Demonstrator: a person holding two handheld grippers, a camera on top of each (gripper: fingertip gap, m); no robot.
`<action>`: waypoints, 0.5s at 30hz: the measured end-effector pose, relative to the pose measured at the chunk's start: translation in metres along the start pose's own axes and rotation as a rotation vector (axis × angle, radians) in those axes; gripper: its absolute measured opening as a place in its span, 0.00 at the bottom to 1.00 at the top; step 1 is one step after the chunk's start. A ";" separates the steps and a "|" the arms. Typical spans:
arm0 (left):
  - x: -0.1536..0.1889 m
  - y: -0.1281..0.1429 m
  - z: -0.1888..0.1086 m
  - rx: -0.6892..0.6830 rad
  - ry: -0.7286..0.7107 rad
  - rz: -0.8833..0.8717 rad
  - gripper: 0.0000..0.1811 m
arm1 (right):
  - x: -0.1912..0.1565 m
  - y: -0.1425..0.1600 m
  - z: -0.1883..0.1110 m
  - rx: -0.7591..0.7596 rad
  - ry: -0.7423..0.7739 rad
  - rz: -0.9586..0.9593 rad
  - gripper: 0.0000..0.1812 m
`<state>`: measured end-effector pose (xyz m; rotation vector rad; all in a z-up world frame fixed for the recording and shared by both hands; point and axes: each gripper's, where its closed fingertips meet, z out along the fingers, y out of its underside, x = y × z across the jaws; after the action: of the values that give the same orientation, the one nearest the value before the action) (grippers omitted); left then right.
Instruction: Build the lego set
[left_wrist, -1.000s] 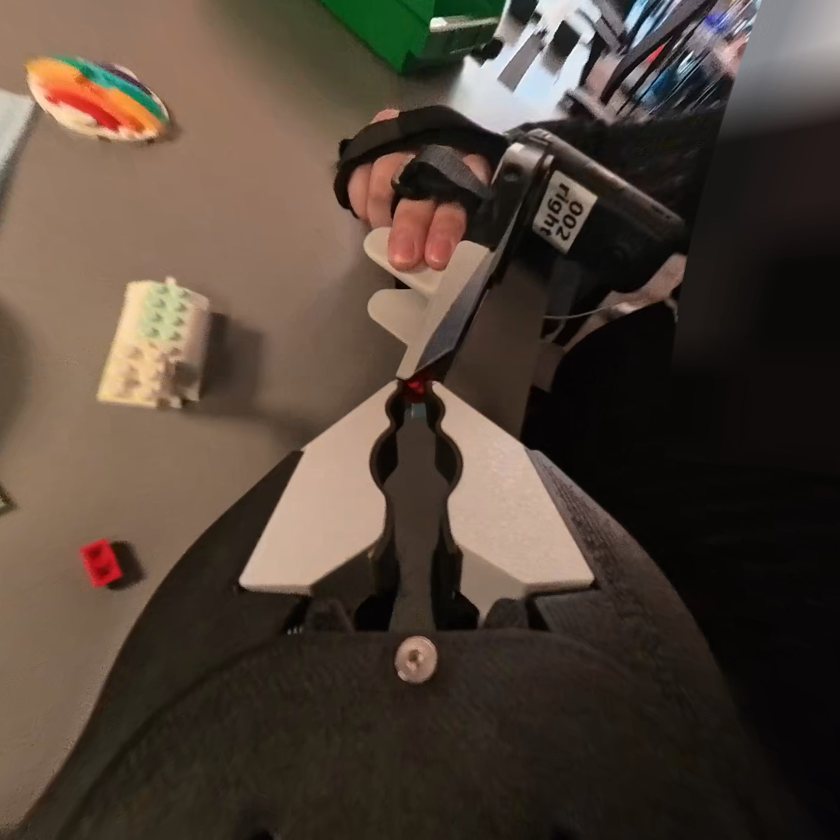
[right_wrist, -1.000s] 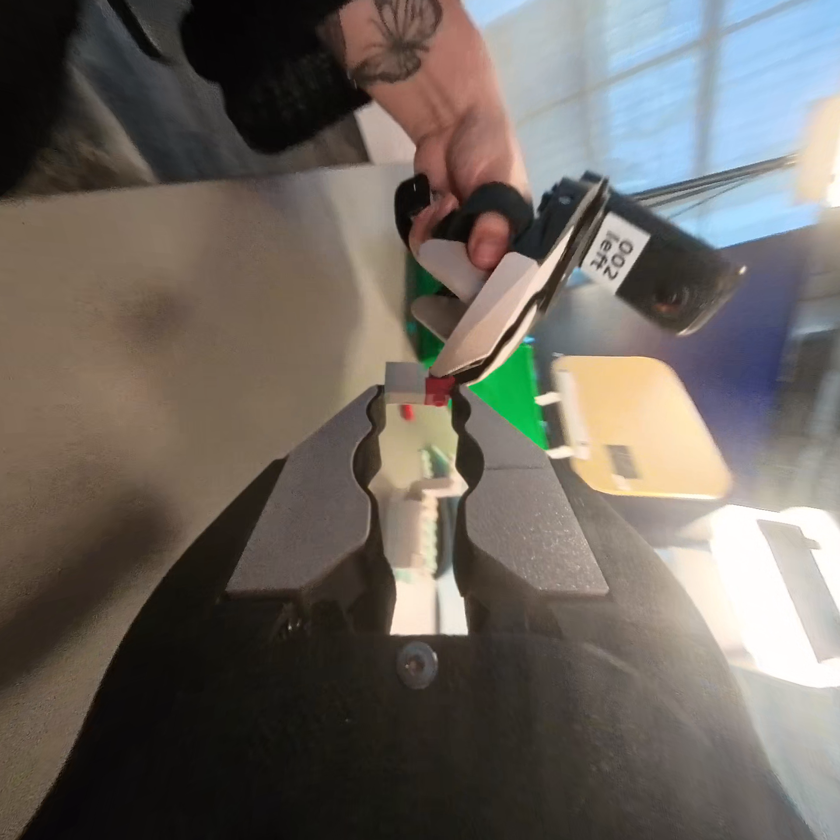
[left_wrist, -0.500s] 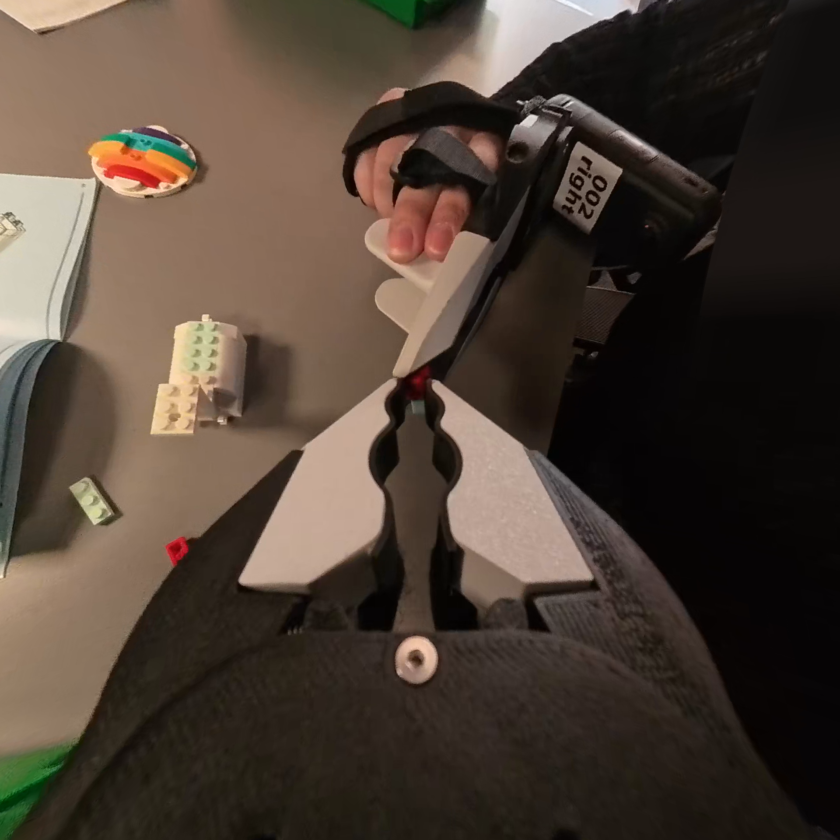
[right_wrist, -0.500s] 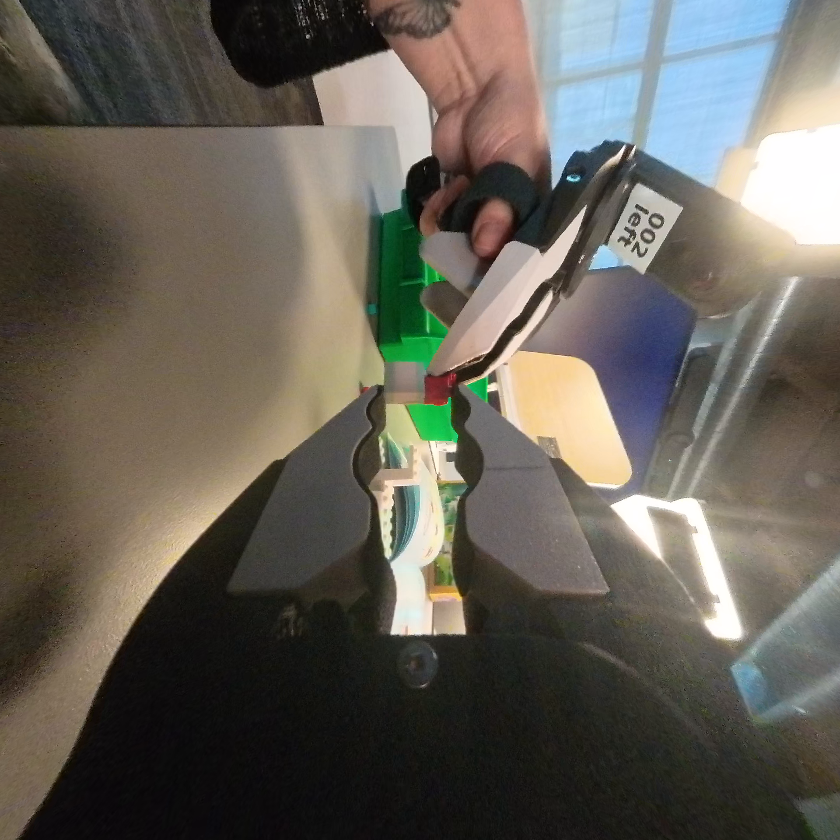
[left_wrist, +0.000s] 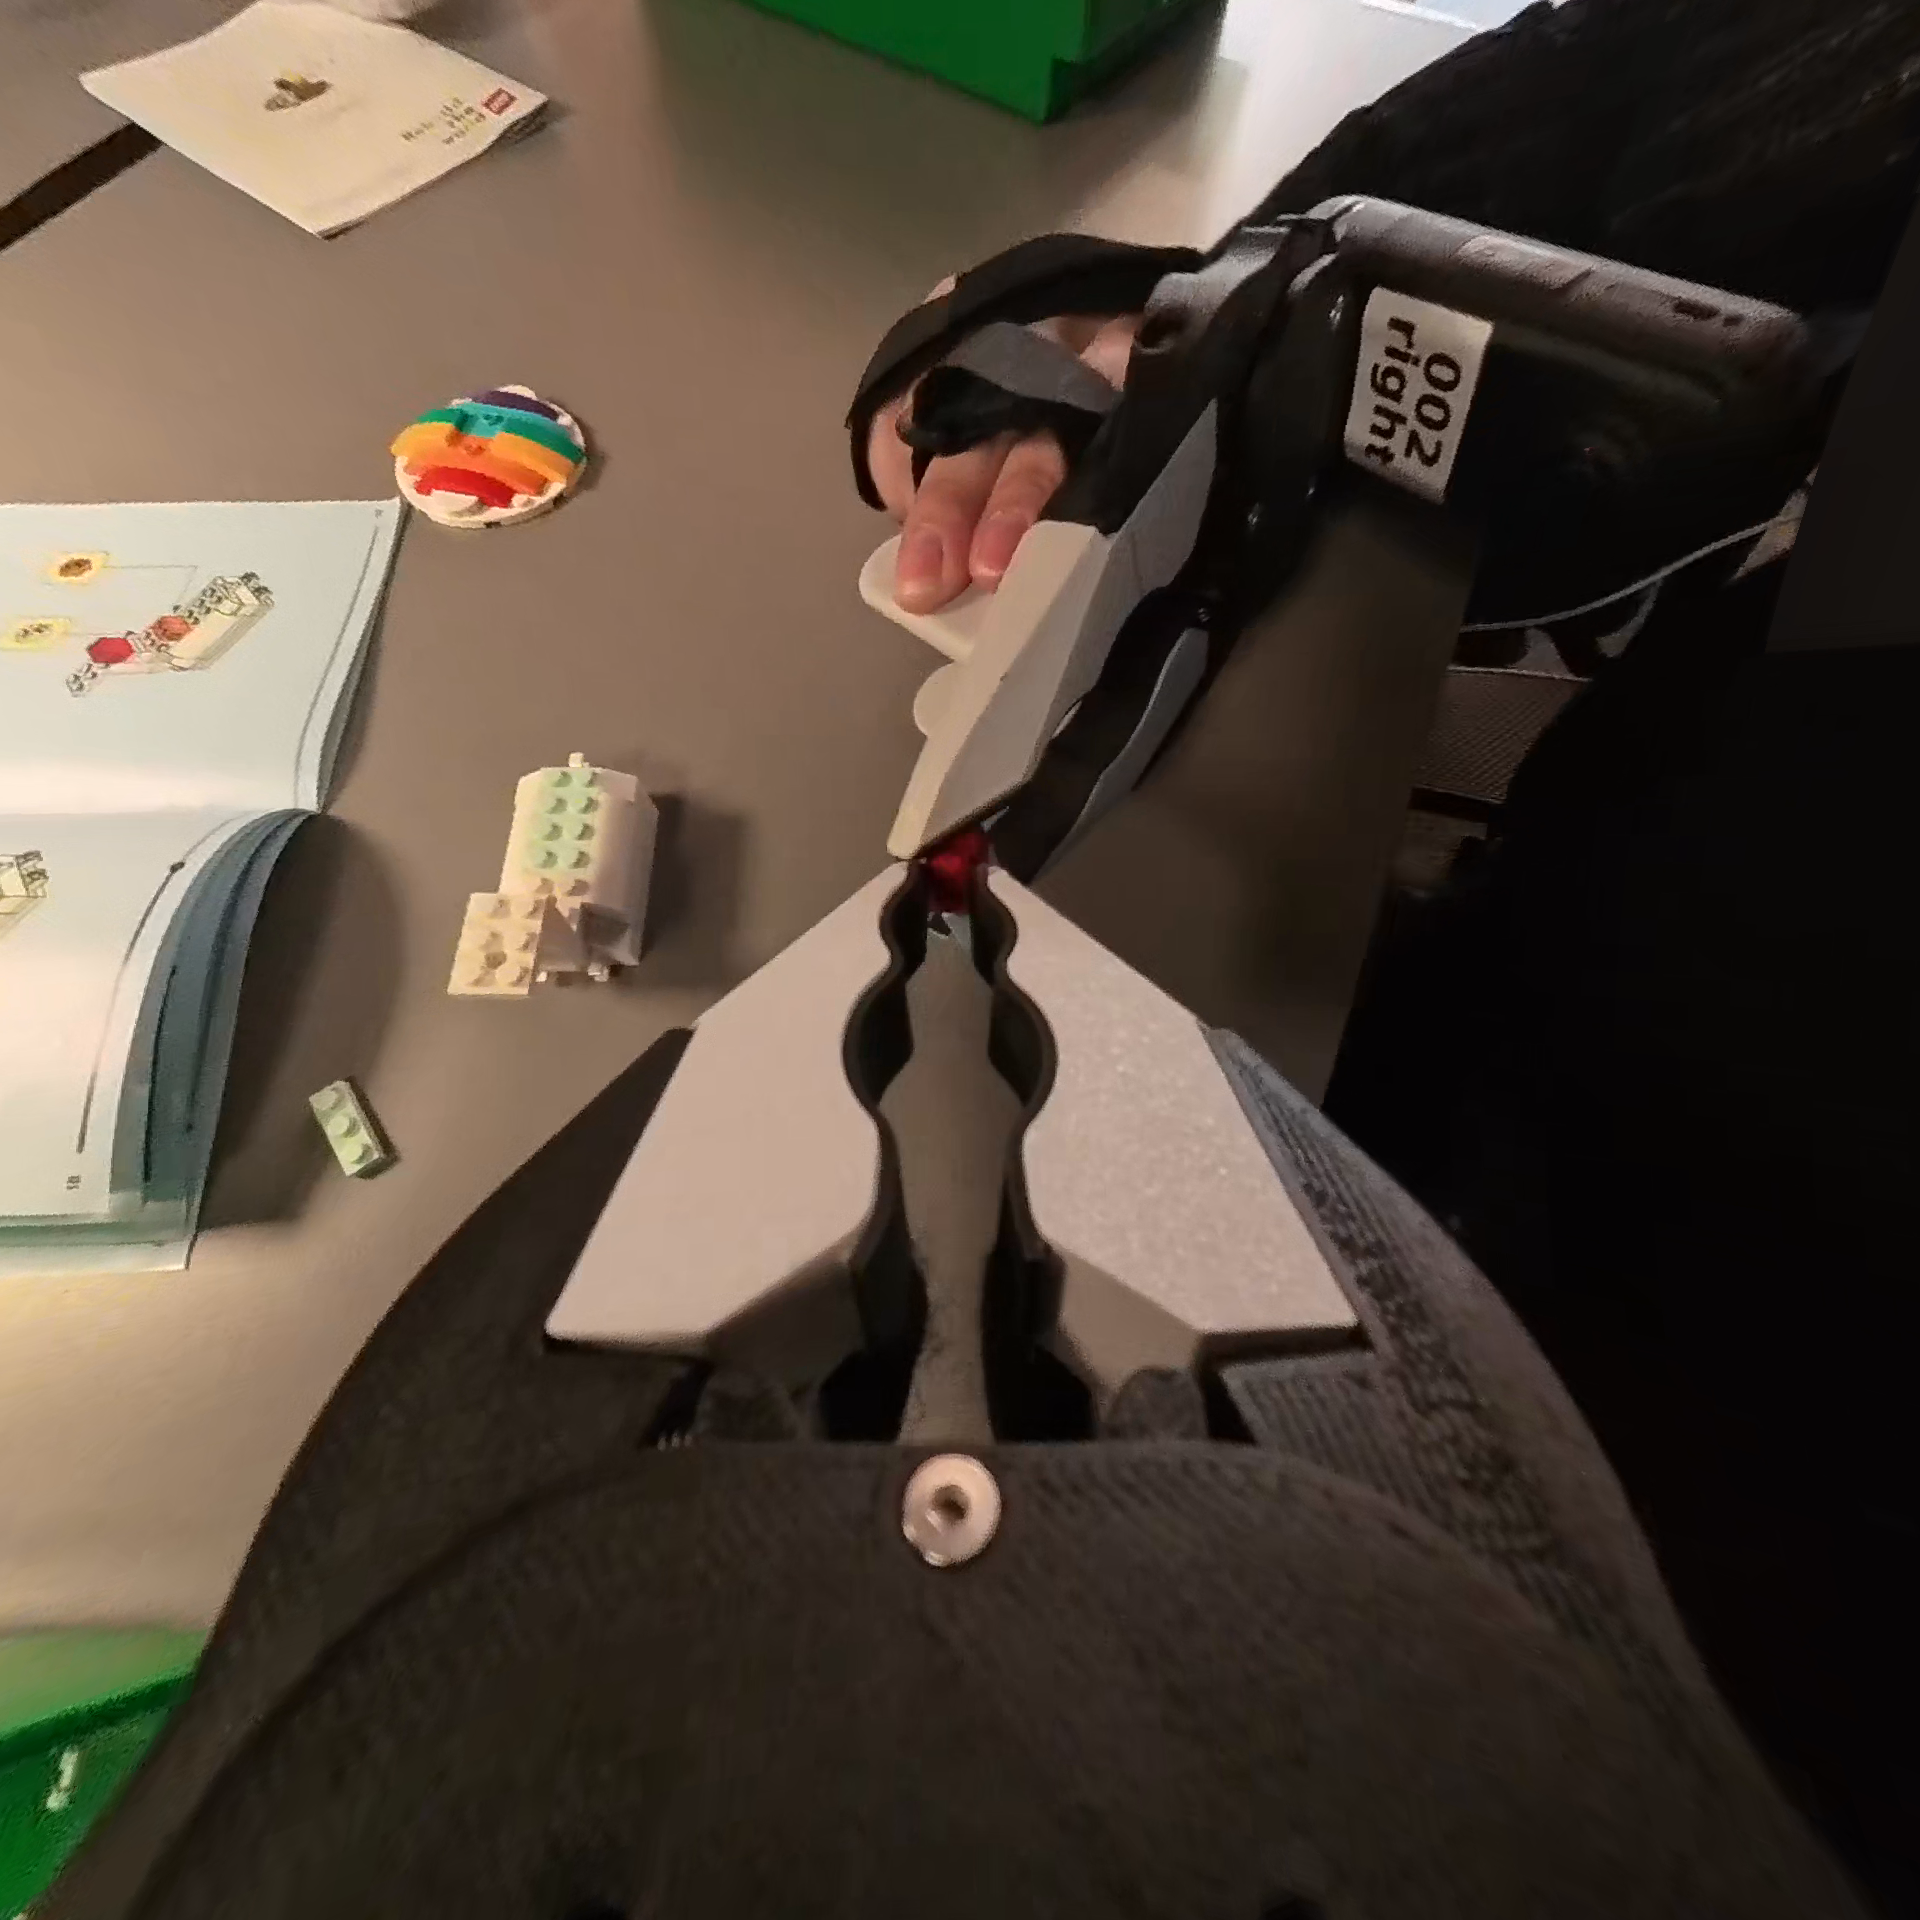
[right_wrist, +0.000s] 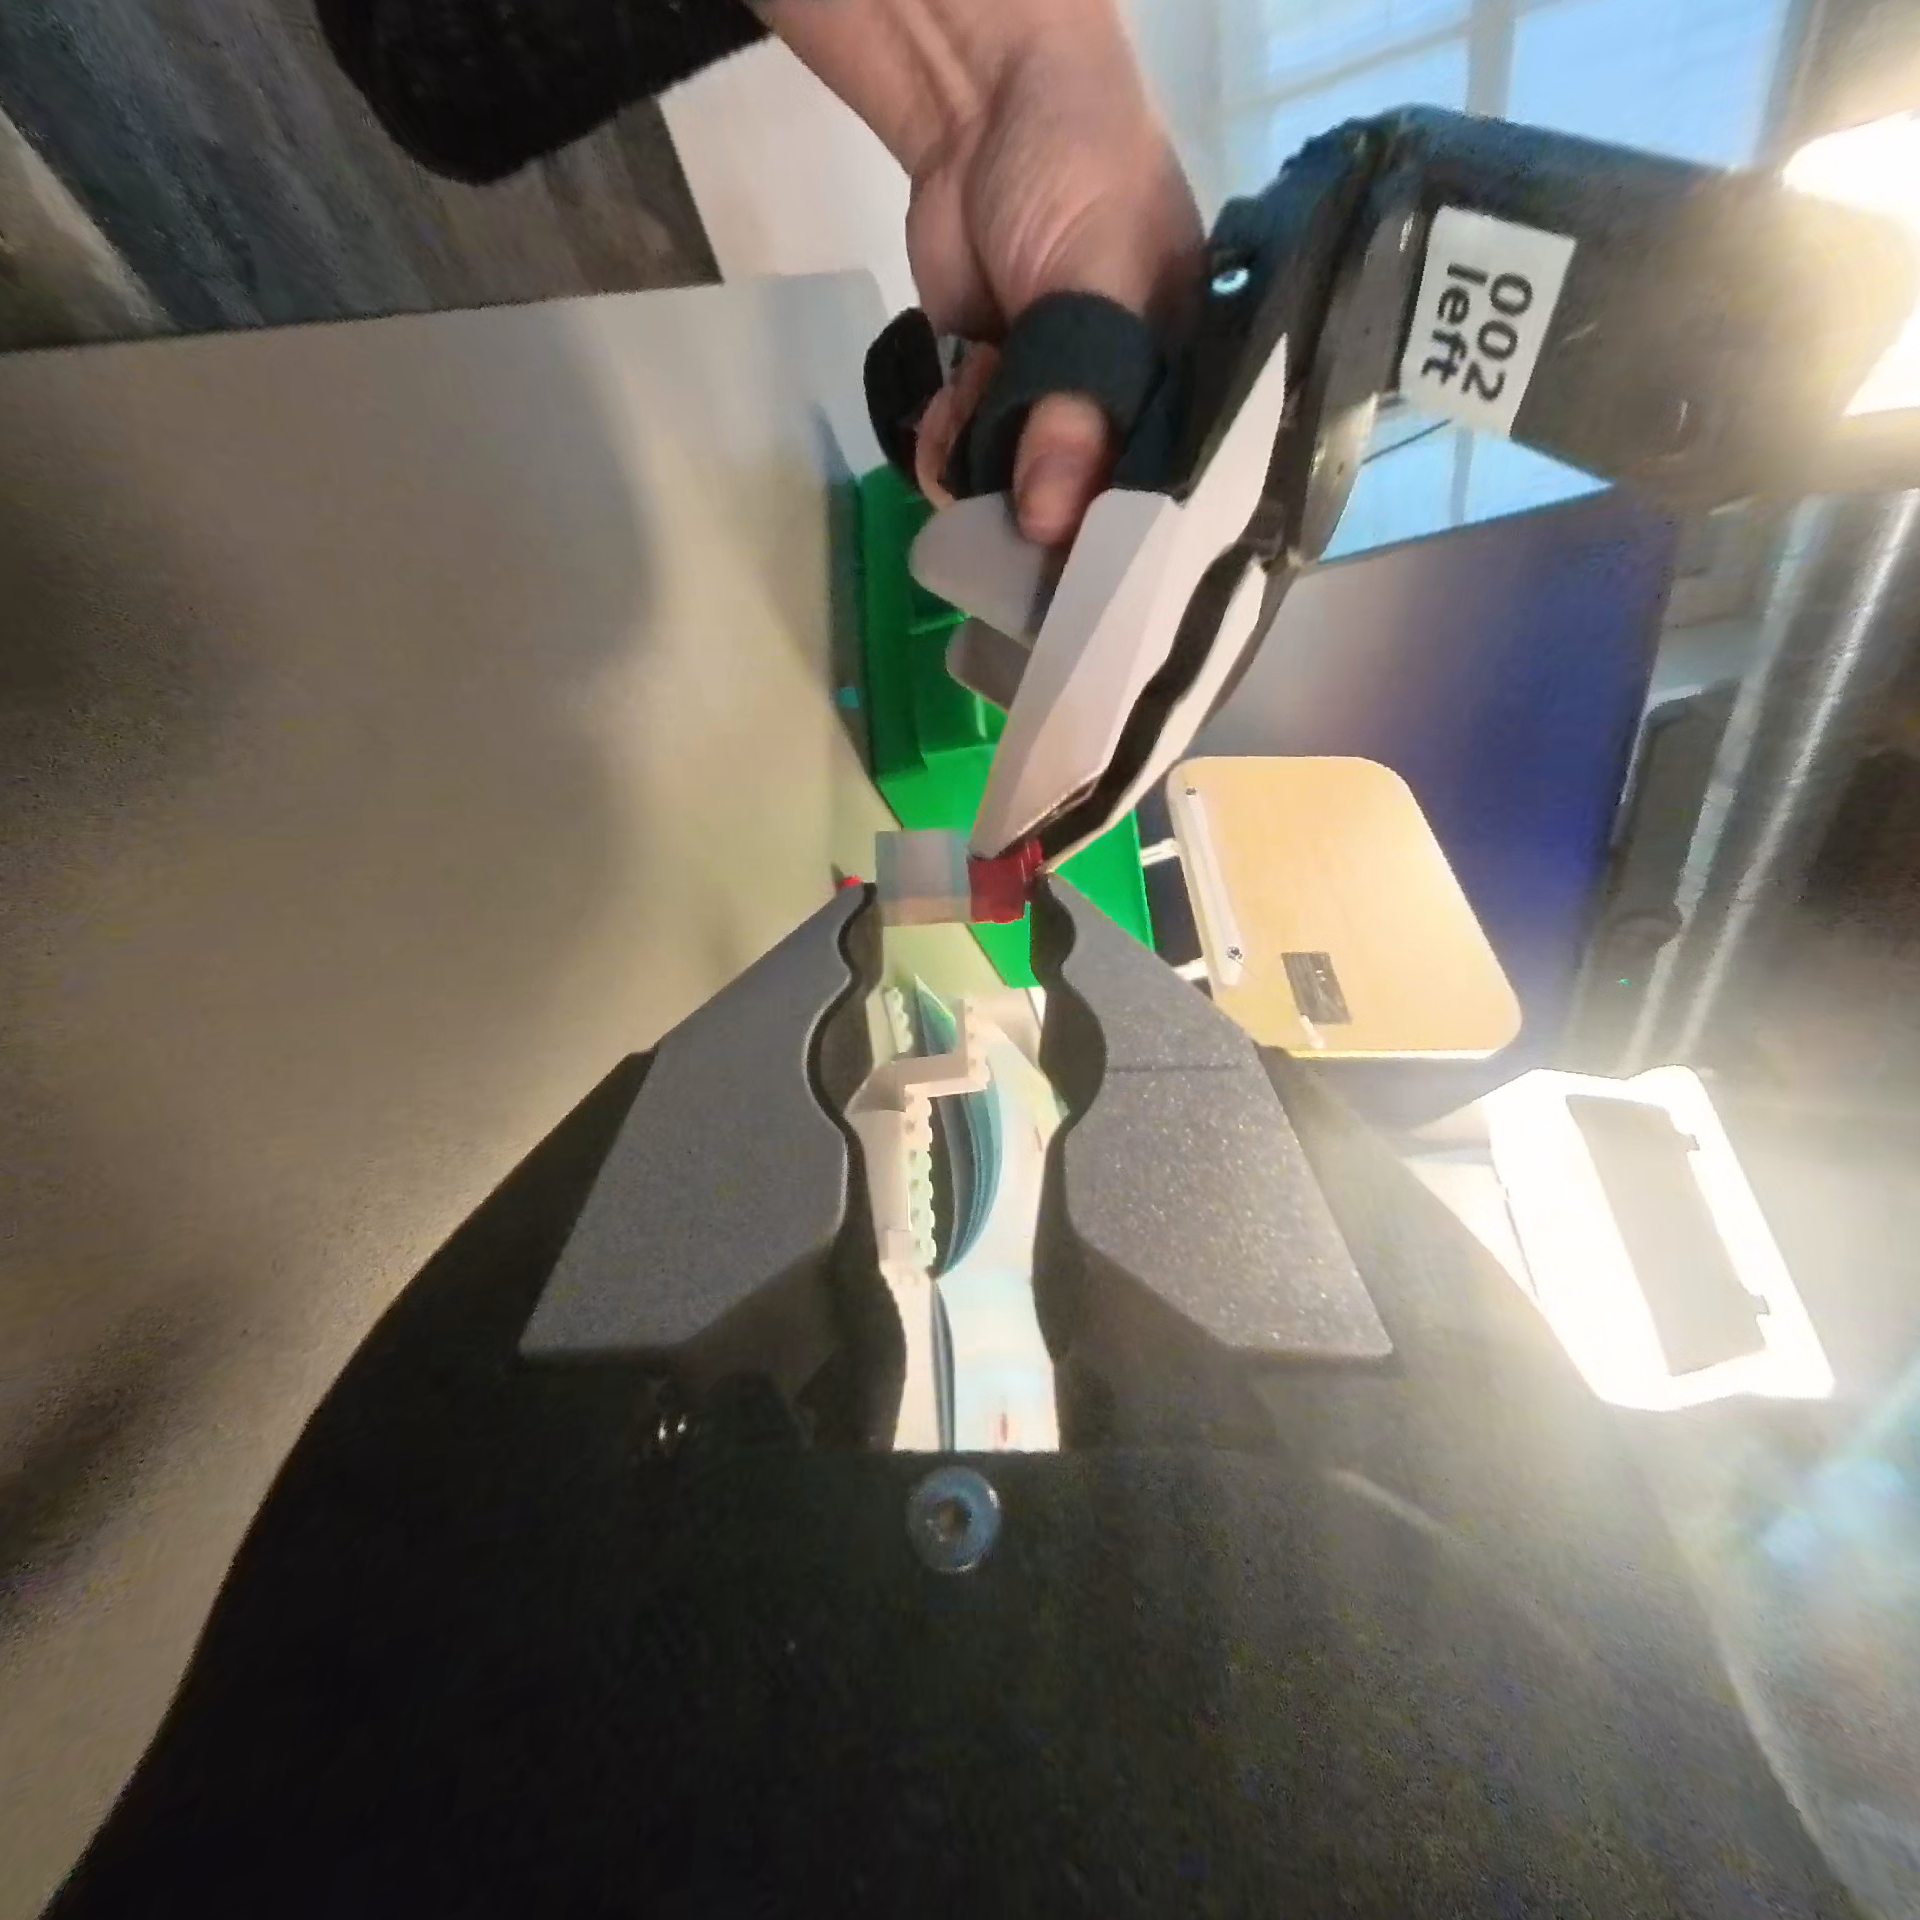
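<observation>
My left gripper (left_wrist: 951, 883) has light grey fingers and is shut on a small red brick (left_wrist: 954, 868) held above the table. My right gripper (right_wrist: 951, 904) has dark fingers and is shut on a small grey block (right_wrist: 920, 878) that is joined to the red brick (right_wrist: 1003, 878). The two grippers meet tip to tip. The right gripper (left_wrist: 951, 836) comes down from above in the left wrist view. The left gripper (right_wrist: 1013, 831) pinches the red end from the upper right in the right wrist view.
On the grey table (left_wrist: 675, 312) lie a white and mint build (left_wrist: 571, 883), a round rainbow build (left_wrist: 488, 457), a loose mint brick (left_wrist: 353, 1127), an open instruction booklet (left_wrist: 156, 727), a leaflet (left_wrist: 312, 104) and a green box (left_wrist: 987, 42). A wooden chair seat (right_wrist: 1340, 914) stands beyond the table. Only a small space, under 4 cm, lies between the two pairs of fingers. From either gripper's tips it is about 25 centimeters to the round rainbow build (left_wrist: 488, 457).
Both grippers stay clamped tip to tip on the small piece. The pair has swung, so the table things slid rightward in the left view and the loose red brick left sight.
</observation>
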<state>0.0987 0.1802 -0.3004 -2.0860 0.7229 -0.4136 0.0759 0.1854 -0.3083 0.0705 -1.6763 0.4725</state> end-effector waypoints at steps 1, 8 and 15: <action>0.001 0.001 0.000 0.003 0.003 -0.006 0.04 | -0.001 0.000 0.000 0.003 -0.004 0.002 0.15; 0.005 0.006 0.001 -0.024 0.036 -0.071 0.04 | -0.006 -0.003 0.002 0.004 -0.005 -0.091 0.15; 0.009 0.012 0.003 -0.084 0.072 -0.097 0.04 | -0.011 -0.005 0.002 0.017 0.005 -0.237 0.15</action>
<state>0.1034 0.1712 -0.3122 -2.2010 0.6931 -0.5221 0.0769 0.1778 -0.3177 0.2772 -1.6346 0.3075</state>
